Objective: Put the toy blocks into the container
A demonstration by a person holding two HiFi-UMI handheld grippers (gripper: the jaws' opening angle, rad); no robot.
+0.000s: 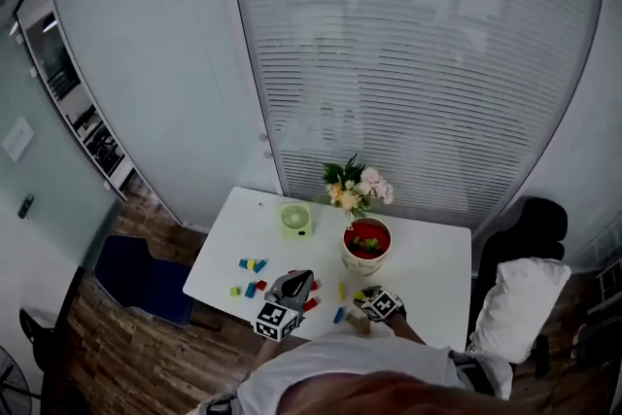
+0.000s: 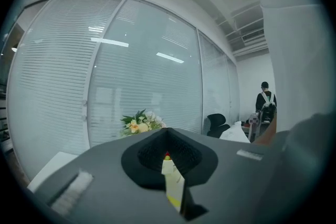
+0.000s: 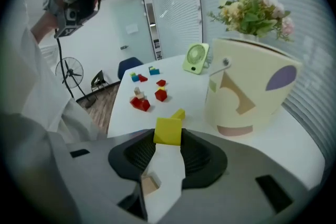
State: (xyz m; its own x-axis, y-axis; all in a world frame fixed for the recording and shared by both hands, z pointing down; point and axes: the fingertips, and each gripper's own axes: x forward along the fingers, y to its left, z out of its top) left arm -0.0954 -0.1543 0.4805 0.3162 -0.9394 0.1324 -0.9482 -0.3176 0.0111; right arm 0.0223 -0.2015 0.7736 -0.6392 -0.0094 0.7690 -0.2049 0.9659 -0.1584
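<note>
A white rectangular table point(image 1: 428, 292) stands on a brown plank floor point(image 1: 117, 345) in an office walled with striped frosted glass point(image 1: 408, 63). A dark blue chair point(image 1: 146, 275) sits at the table's left end. A black office chair point(image 1: 533, 226) carrying a white cushion point(image 1: 520, 301) sits at the right end.

On the far side are a small green desk fan point(image 1: 294, 219) and a bunch of pale flowers point(image 1: 355, 188). Just right of the fan stands the cream round container with pastel shape cut-outs point(image 3: 252, 92), upright, its mouth facing up.

The right gripper point(image 3: 169, 140) angles down at the table near the container. Its jaws are clamped on a yellow cube block point(image 3: 168, 129), whose flat sides sit square against the pads. Just beyond it a longer yellow block point(image 3: 178, 113) lies flat, its long axis running away towards the far side.

Red blocks point(image 3: 142, 104) and blue and yellow blocks point(image 1: 251, 264) lie scattered further left.

The left gripper point(image 1: 299, 281) is held nearly level above the scattered blocks. Its jaws are only a narrow slit apart, with pale surface and some yellow showing through.

Bare table lies between the cube and the container, and more to the container's right. The person's white sleeve point(image 1: 321, 364) covers the near edge.
</note>
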